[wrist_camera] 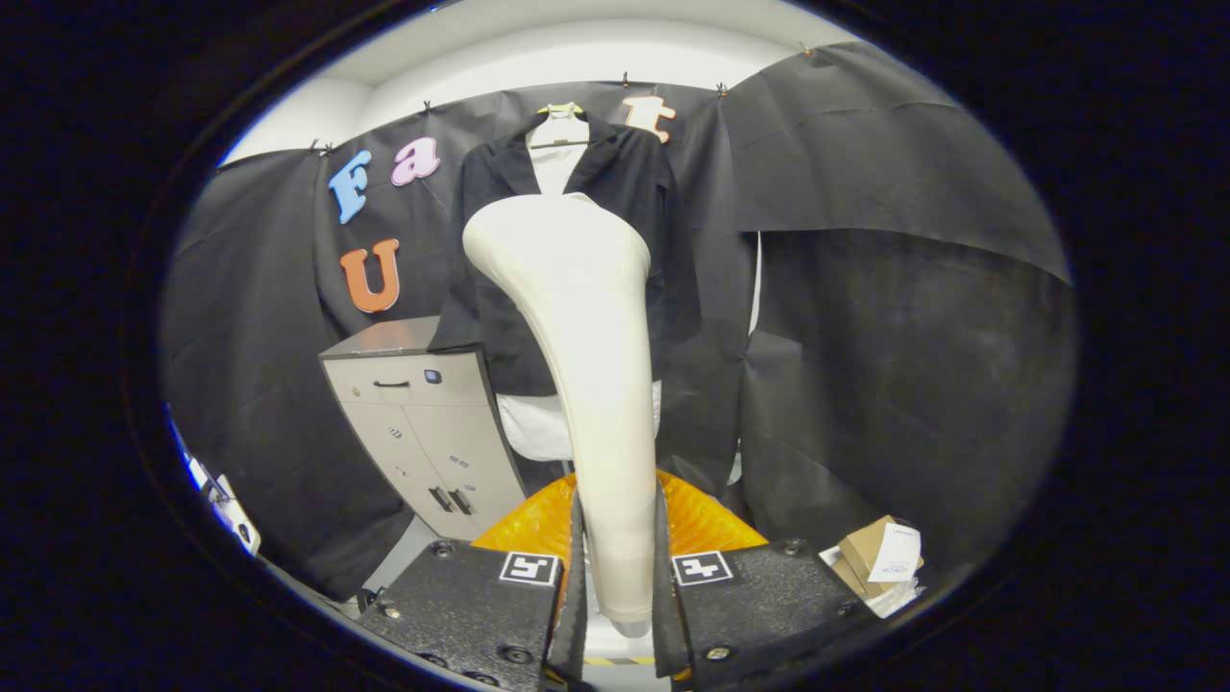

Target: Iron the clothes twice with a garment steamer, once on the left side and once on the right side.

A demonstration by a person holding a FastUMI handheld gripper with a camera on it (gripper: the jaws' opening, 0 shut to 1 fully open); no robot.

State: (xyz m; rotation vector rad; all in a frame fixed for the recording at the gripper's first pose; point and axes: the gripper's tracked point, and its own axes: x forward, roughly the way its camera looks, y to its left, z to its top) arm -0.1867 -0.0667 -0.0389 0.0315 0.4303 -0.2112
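- The booth is hung with black cloth; a pale ceiling shows above it, and a grey cabinet (428,432) stands at about 9 o'clock from the gripper's fingers, beside the hanging clothes.
- A dark jacket (634,221) over a white shirt (557,159) hangs on a hanger against the cloth, straight ahead at 12 o'clock, well beyond the fingers.
- The gripper (617,567) is closed on the handle of the garment steamer (586,327); both fingers press its sides, one at each flank.
- The steamer rises from between the fingers and curves up and leftward to its broad head, which sits in front of the jacket's chest; whether it touches the fabric cannot be told.
- An orange object (706,519) lies just behind the fingers, and small cardboard boxes (879,557) sit at about 3 o'clock.
- The steamer looks rigid and smooth, probably top-heavy at the head, so a firm hold low on the slim handle seems right; a slick shell could twist in the grip.
- The jacket is soft and hangs loose, so it would likely swing under pressure.
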